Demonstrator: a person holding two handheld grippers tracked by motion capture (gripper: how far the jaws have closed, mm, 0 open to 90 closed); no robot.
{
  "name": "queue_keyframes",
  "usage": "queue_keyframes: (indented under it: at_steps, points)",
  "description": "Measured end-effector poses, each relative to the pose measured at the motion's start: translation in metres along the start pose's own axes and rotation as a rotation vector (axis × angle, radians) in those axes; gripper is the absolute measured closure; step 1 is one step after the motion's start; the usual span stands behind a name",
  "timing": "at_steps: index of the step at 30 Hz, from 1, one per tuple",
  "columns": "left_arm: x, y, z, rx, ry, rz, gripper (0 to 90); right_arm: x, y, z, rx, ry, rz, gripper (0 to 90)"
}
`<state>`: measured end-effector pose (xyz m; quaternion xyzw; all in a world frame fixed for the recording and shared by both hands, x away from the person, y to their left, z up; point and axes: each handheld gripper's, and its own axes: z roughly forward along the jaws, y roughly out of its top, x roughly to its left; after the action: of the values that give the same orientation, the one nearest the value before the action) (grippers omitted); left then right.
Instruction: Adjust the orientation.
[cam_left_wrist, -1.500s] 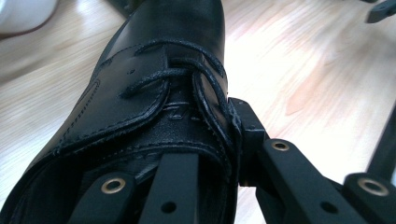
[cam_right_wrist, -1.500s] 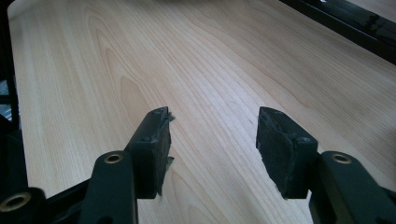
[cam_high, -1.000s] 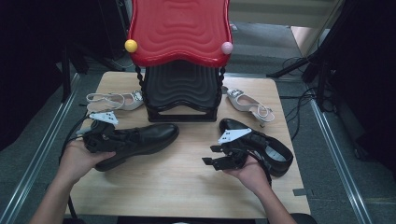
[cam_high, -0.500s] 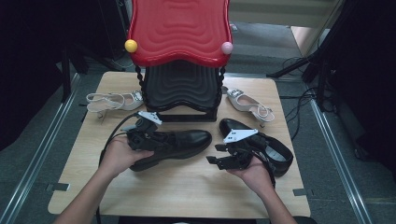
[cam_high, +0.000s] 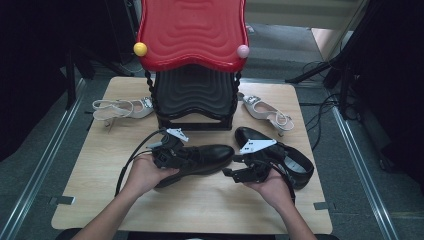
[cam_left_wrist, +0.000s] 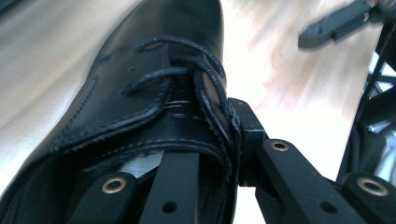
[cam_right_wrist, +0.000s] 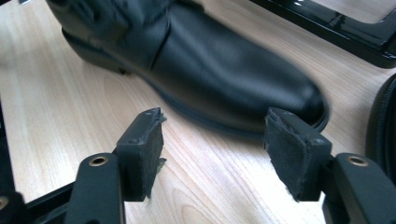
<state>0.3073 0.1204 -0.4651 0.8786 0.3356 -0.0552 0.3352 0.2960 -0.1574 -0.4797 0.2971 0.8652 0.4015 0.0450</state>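
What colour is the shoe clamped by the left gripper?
Black leather shoe with black laces, clearest in the left gripper view.

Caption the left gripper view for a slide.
Left gripper clamped on the collar of a black lace-up shoe over a wooden table.

Wooden table (cam_high: 200, 210) carries black-and-red rack (cam_high: 194, 97) at back centre; white sandal (cam_high: 122, 107) left of rack, another (cam_high: 265, 112) right; two black shoes (cam_high: 200, 157) (cam_high: 295, 160) in front of rack.
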Motion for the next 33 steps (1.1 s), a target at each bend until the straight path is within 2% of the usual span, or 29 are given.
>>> queue_keyframes:
  at_steps: [1, 4, 6, 7, 10, 12, 15, 17, 18, 19, 21, 22, 24, 26, 27, 30, 31, 33]
  points:
    - [-0.001, 0.000, 0.001, -0.006, 0.013, 0.006, 82.0, 0.000, 0.000, 0.000, 0.000, -0.003, 0.003, 38.5]
    - [0.000, -0.002, 0.002, -0.013, 0.000, 0.010, 80.6, 0.001, 0.000, -0.001, -0.010, -0.004, 0.010, 39.1]
    - [0.000, -0.005, 0.001, -0.010, 0.013, 0.036, 78.6, 0.000, 0.000, -0.001, -0.008, -0.005, 0.012, 39.4]
    - [0.000, -0.006, 0.001, -0.008, 0.020, 0.044, 76.1, 0.000, 0.000, -0.001, -0.009, -0.004, 0.013, 39.4]
    - [0.001, -0.007, -0.003, -0.013, 0.003, 0.048, 68.3, 0.000, 0.000, -0.002, -0.013, -0.001, 0.014, 39.9]
    - [0.002, -0.008, -0.008, -0.007, 0.000, 0.069, 65.7, 0.000, 0.000, -0.002, -0.013, 0.000, 0.018, 40.2]
    - [0.004, -0.011, -0.020, -0.023, -0.011, 0.067, 62.5, 0.000, 0.000, -0.002, -0.010, -0.001, 0.021, 40.9]
    - [0.006, -0.013, -0.030, -0.039, -0.001, 0.063, 61.3, 0.000, 0.000, -0.002, -0.004, -0.007, 0.026, 41.3]
    - [0.006, -0.013, -0.030, -0.039, -0.001, 0.063, 61.3, 0.000, 0.000, -0.002, -0.004, -0.007, 0.026, 41.3]
    - [0.010, -0.014, -0.039, -0.046, -0.010, 0.063, 61.1, 0.000, 0.001, -0.002, -0.005, -0.007, 0.028, 41.7]
    - [0.011, -0.015, -0.044, -0.052, -0.008, 0.062, 63.5, 0.001, 0.001, -0.001, -0.007, -0.008, 0.032, 41.9]
    - [0.010, -0.016, -0.054, -0.061, -0.008, 0.085, 66.9, 0.002, 0.001, -0.001, -0.007, -0.008, 0.035, 42.1]
    - [0.012, -0.015, -0.066, -0.098, -0.046, 0.093, 71.9, 0.003, 0.002, -0.001, -0.009, -0.012, 0.033, 42.5]
    - [0.013, -0.015, -0.074, -0.111, -0.039, 0.094, 76.0, 0.004, 0.002, 0.000, -0.010, -0.012, 0.036, 42.9]
    - [0.015, -0.016, -0.078, -0.116, -0.018, 0.096, 77.7, 0.004, 0.002, 0.001, -0.010, -0.013, 0.035, 43.3]
    - [0.025, -0.021, -0.085, -0.124, -0.015, 0.071, 83.4, 0.006, 0.003, 0.003, -0.009, -0.012, 0.038, 44.7]
    - [0.031, -0.023, -0.087, -0.124, -0.008, 0.067, 87.4, 0.007, 0.004, 0.004, -0.011, -0.011, 0.035, 45.1]
    - [0.040, -0.027, -0.088, -0.125, 0.003, 0.050, 89.9, 0.009, 0.005, 0.007, -0.013, -0.011, 0.038, 46.8]
